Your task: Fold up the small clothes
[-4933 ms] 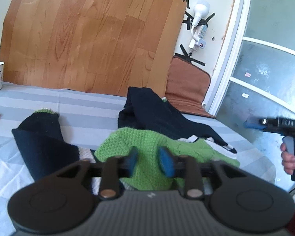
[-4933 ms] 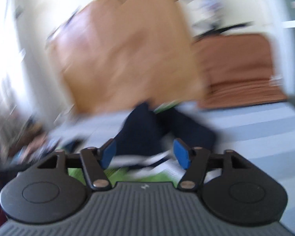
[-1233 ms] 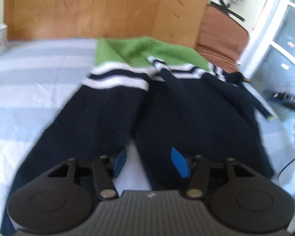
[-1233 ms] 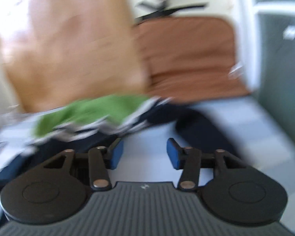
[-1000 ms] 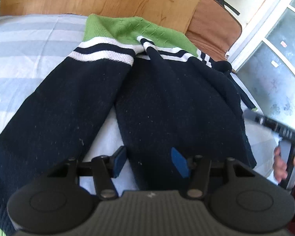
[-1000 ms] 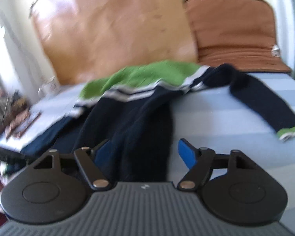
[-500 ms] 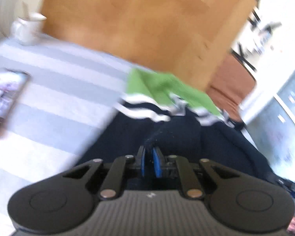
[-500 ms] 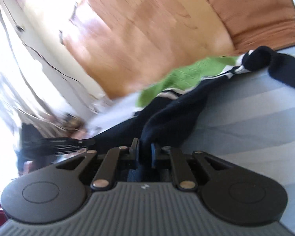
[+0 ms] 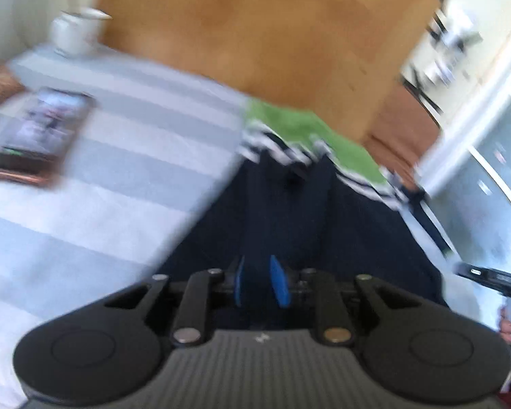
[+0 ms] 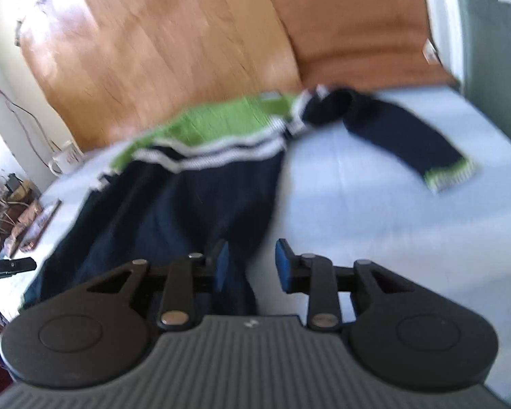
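Note:
A navy sweater with white stripes and a green top lies spread on the striped bed sheet. My left gripper sits low over its near hem. Its jaws are opening, with dark knit showing in the narrow gap between the blue pads. In the right wrist view the sweater has one sleeve thrown out to the right, ending in a green cuff. My right gripper is at the hem's right edge, jaws opening. The knit lies by the left pad and the right pad is clear of it.
A phone lies on the sheet at the left and a white mug stands behind it. A wooden board leans at the back with a brown cushion beside it. A hand holds the other gripper at the right edge.
Half a second ago both grippers were pinched shut on navy knit; now both pairs of pads have parted and the hem lies lower. The left view has swung left, showing more of the phone.

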The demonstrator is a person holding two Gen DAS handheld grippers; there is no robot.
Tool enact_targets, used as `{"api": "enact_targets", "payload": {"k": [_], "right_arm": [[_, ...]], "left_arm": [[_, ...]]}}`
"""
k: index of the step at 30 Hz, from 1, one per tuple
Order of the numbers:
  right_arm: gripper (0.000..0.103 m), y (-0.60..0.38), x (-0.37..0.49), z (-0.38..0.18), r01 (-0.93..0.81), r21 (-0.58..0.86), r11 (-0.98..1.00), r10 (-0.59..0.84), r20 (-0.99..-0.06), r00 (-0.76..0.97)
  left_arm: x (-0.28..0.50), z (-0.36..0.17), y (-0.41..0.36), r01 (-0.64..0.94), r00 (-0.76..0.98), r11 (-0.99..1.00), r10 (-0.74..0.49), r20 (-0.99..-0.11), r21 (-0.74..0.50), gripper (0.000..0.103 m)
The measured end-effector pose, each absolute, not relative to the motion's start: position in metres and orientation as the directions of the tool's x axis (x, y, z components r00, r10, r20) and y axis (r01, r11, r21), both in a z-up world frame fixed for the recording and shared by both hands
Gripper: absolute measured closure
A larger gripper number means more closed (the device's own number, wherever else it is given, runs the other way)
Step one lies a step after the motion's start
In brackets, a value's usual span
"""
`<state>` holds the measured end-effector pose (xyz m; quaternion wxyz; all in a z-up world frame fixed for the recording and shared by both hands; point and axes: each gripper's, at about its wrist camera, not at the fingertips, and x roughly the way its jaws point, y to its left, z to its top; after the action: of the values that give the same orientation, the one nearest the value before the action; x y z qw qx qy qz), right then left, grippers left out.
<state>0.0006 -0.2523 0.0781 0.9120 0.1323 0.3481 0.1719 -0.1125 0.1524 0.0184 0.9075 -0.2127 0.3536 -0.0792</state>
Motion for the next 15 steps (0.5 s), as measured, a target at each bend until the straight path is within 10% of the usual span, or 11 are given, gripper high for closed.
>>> {"api": "enact_targets", "payload": {"k": [8, 15], "right_arm": [[0.061, -0.147, 0.051, 0.087, -0.458, 0.368, 0.809, 0.585, -0.580, 0.567], [0.042, -0.016, 0.118, 0.119, -0.619, 0.289, 0.731, 0.644, -0.593, 0.484]], "left_arm": [[-0.122, -0.002, 0.186, -0.123, 0.731, 0.910, -0.186, -0.657, -0.395, 0.051], [-0.122, -0.012, 0.163, -0.053, 0.756, 0.948, -0.167, -0.633, -0.313, 0.057]]}}
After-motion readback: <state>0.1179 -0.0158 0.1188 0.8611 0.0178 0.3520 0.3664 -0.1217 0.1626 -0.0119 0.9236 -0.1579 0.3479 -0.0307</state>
